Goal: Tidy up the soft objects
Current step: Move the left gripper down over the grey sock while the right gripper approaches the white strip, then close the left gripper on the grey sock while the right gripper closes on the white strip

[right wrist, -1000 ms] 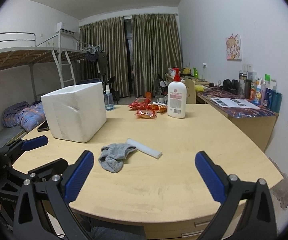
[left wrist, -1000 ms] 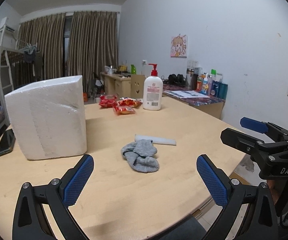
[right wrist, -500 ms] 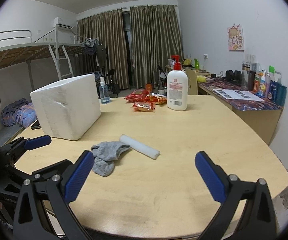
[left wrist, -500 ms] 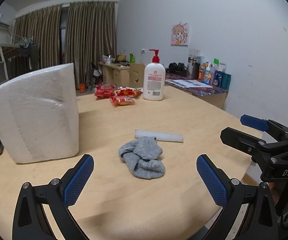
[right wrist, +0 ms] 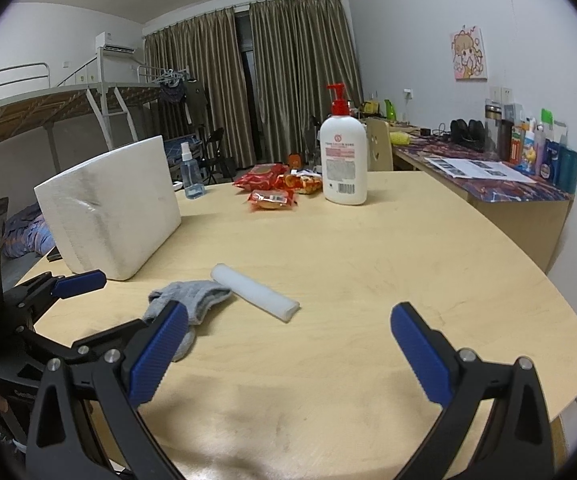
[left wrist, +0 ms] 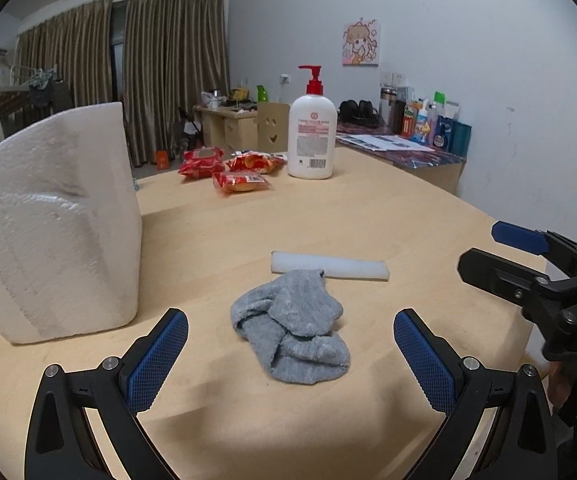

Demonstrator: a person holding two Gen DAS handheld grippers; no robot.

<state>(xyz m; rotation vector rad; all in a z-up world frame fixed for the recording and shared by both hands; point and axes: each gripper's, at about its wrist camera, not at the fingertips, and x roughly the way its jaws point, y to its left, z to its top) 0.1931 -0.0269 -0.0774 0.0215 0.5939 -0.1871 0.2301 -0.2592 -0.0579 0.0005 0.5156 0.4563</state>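
Note:
A crumpled grey sock lies on the wooden table, straight ahead of my open left gripper, a short way beyond its fingertips. A white foam stick lies just behind the sock, touching it. In the right wrist view the sock lies left of centre, partly hidden by my left finger pad, and the foam stick lies ahead. My right gripper is open and empty above the near table edge. It also shows at the right of the left wrist view.
A large white foam box stands at the left. A white pump bottle and several red snack packets stand at the far side. A small spray bottle is behind the box. A cluttered desk lines the right wall.
Both grippers have moved forward and lower over the table toward the sock and foam stick, which now look larger and nearer. Both stay open. Nothing on the table has moved.

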